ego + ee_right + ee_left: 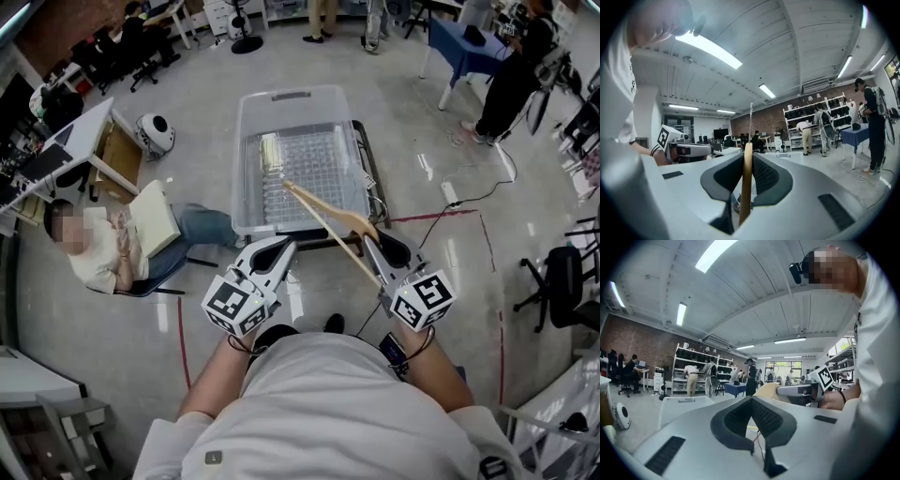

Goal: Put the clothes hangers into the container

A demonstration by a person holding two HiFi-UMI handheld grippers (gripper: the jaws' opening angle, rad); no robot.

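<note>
Hanger (354, 223) overhangs near rim of container (242, 159).

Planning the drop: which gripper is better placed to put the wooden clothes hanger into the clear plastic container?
Right: the right gripper holds the wooden clothes hanger; the left gripper holds nothing.

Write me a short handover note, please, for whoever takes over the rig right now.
Left gripper: shut, nothing in it, level beside the right one.
Right gripper: shut on a wooden hanger. In the head view the hanger's far end lies over the container.
Container: clear tub straight ahead. Something pale lies inside at its left, too unclear to name.
Done: hanger gripped and held at the tub.
Left: lower the hanger in and release it. No other hanger shows outside the tub.
</note>
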